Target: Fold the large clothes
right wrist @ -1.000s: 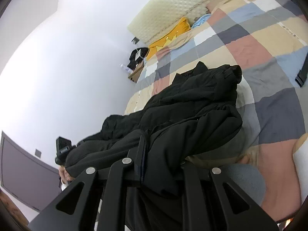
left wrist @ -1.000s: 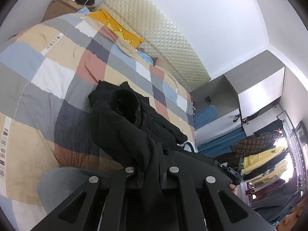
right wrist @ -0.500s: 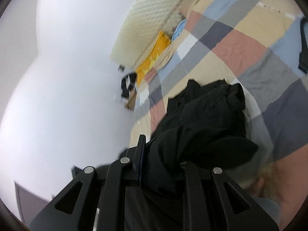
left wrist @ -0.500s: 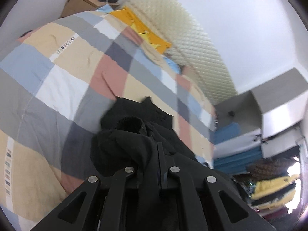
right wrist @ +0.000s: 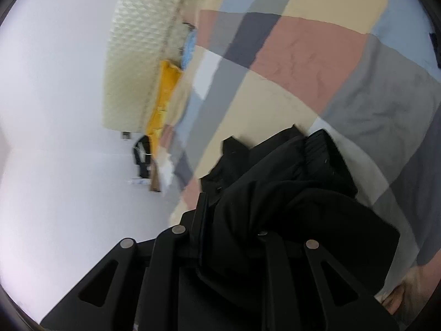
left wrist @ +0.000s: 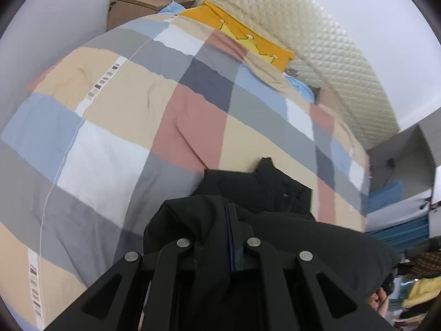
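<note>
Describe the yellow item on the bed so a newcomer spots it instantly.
Start at the cream quilted headboard at the far end of the bed with the patchwork check duvet. Right along its base lies the flat orange-yellow cushion. It is the only bright yellow piece there; the item beside it is pale blue, and the garment in the grippers is black.

L gripper (left wrist: pixel 230 220) clamped tight on black jacket (left wrist: pixel 275 193) fabric, fingers nearly together. R gripper (right wrist: pixel 231 215) likewise pinched on bunched cloth, tilted hard sideways. Bare hand (left wrist: pixel 379 302) visible lower right of L view.
</note>
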Demonstrator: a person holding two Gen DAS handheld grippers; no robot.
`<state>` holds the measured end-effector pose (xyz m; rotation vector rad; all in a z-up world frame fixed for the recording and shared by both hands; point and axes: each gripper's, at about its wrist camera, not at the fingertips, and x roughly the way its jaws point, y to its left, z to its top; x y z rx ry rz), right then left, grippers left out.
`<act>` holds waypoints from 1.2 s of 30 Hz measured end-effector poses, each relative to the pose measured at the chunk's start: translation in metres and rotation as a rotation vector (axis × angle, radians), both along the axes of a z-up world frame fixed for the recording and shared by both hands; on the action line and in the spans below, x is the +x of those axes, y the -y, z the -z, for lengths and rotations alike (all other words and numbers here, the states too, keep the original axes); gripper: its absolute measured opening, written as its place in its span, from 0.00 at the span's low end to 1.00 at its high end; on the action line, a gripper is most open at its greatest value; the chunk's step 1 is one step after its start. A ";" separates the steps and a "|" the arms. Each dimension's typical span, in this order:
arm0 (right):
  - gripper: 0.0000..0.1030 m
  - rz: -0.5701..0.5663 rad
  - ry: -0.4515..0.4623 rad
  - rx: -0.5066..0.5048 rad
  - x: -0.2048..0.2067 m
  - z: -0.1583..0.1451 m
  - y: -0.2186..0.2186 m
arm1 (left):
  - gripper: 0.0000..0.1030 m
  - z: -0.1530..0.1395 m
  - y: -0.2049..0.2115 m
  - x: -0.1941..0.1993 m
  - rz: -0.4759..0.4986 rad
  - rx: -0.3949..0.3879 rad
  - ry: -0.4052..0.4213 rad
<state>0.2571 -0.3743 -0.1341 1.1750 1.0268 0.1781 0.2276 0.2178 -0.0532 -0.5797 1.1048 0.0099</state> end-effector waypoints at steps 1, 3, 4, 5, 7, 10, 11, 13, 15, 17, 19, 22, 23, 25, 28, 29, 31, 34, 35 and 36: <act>0.17 0.002 -0.015 -0.014 0.005 0.002 0.000 | 0.10 0.001 0.005 0.009 0.009 0.030 -0.004; 0.18 0.002 -0.043 -0.035 0.019 0.004 0.000 | 0.10 0.004 0.009 0.024 0.015 0.061 -0.012; 0.17 0.003 -0.052 -0.036 0.024 0.005 0.001 | 0.10 0.006 0.009 0.030 0.013 0.066 -0.015; 0.18 0.004 -0.070 -0.037 0.032 0.008 0.002 | 0.10 0.008 0.009 0.038 0.008 0.066 -0.018; 0.18 -0.001 -0.094 -0.050 0.044 0.014 0.004 | 0.10 0.013 0.011 0.055 0.006 0.072 -0.026; 0.17 -0.013 -0.110 -0.062 0.060 0.024 0.005 | 0.11 0.023 0.015 0.073 0.006 0.086 -0.031; 0.17 -0.017 -0.113 -0.051 0.066 0.031 0.006 | 0.11 0.028 0.016 0.079 0.009 0.094 -0.035; 0.17 -0.015 -0.118 -0.013 0.071 0.044 0.011 | 0.11 0.043 0.018 0.090 0.009 0.096 -0.040; 0.17 -0.018 -0.116 0.011 0.074 0.056 0.016 | 0.11 0.055 0.024 0.098 0.029 0.124 -0.016; 0.17 -0.009 -0.108 0.019 0.074 0.061 0.016 | 0.11 0.070 0.038 0.105 0.067 0.213 -0.026; 0.17 -0.006 -0.117 0.005 0.074 0.064 0.012 | 0.11 0.080 0.045 0.108 0.059 0.231 -0.025; 0.17 -0.008 -0.129 0.011 0.074 0.064 0.013 | 0.11 0.085 0.042 0.107 0.037 0.204 -0.027; 0.17 -0.009 -0.131 0.018 0.073 0.063 0.015 | 0.11 0.084 0.041 0.107 0.037 0.196 -0.029; 0.17 -0.016 -0.132 0.005 0.072 0.057 0.019 | 0.11 0.076 0.036 0.104 0.023 0.167 -0.047; 0.20 -0.010 -0.119 -0.007 0.067 0.040 0.021 | 0.11 0.050 0.030 0.098 0.008 0.134 -0.043; 0.21 -0.006 -0.110 0.001 0.065 0.035 0.024 | 0.12 0.040 0.027 0.094 0.009 0.125 -0.033; 0.24 -0.005 -0.101 0.014 0.060 0.025 0.028 | 0.13 0.021 0.019 0.087 0.010 0.080 -0.007; 0.30 0.010 -0.079 0.004 0.048 0.006 0.040 | 0.14 0.000 -0.001 0.070 -0.016 -0.023 0.025; 0.30 0.013 -0.074 -0.003 0.043 -0.001 0.045 | 0.16 -0.005 -0.007 0.064 -0.023 -0.058 0.025; 0.32 0.013 -0.065 -0.026 0.039 -0.010 0.050 | 0.18 -0.011 -0.014 0.056 -0.031 -0.086 0.021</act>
